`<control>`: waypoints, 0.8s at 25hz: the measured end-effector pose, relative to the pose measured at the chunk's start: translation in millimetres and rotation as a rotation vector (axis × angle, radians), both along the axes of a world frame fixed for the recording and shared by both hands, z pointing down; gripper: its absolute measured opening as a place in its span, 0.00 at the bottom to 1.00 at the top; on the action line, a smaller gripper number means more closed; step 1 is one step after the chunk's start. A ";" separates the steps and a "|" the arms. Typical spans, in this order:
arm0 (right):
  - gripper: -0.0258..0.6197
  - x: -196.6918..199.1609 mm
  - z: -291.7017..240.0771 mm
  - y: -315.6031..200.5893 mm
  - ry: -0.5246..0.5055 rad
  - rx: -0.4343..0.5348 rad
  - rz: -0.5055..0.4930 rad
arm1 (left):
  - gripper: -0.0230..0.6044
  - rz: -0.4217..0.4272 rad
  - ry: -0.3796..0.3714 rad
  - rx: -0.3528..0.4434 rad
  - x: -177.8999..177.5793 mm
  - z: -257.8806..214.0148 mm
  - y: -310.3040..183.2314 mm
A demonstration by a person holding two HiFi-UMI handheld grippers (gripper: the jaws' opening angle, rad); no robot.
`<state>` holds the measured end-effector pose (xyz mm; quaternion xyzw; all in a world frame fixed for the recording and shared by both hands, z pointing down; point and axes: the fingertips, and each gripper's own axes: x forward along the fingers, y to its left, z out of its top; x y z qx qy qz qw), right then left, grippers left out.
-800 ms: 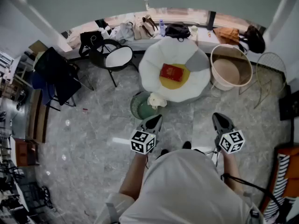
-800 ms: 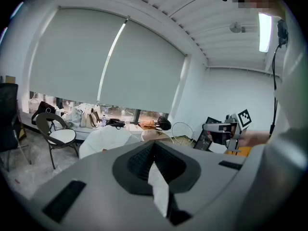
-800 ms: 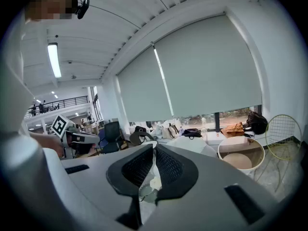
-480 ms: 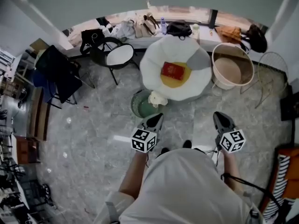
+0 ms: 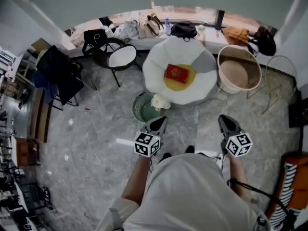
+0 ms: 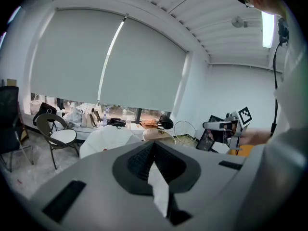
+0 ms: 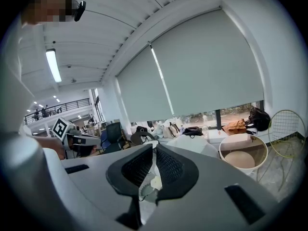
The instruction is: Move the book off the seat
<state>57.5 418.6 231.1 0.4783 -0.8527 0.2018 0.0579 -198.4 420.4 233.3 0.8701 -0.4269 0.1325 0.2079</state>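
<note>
Pressed together and empty, left tongs (image 5: 158,122) and right tongs (image 5: 226,121) should spread before reaching the red book (image 5: 177,74) centred on the white seat (image 5: 155,71).

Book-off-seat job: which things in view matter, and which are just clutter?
Job:
- red book
- white seat under it
- left gripper and right gripper, both shut, short of the seat

Clutter:
- black chair
- beige tub
- green bin
- bags on the sill
</note>
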 end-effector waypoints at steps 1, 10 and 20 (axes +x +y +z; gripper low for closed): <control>0.11 3.5 0.2 -2.2 0.003 -0.001 -0.006 | 0.04 -0.005 -0.001 -0.001 2.8 0.7 -2.0; 0.12 39.7 9.3 -29.8 0.021 -0.016 -0.048 | 0.04 -0.039 -0.011 -0.017 31.7 13.4 -23.5; 0.12 70.8 29.0 -51.5 0.038 -0.078 -0.056 | 0.04 -0.064 -0.024 -0.056 51.9 29.6 -43.2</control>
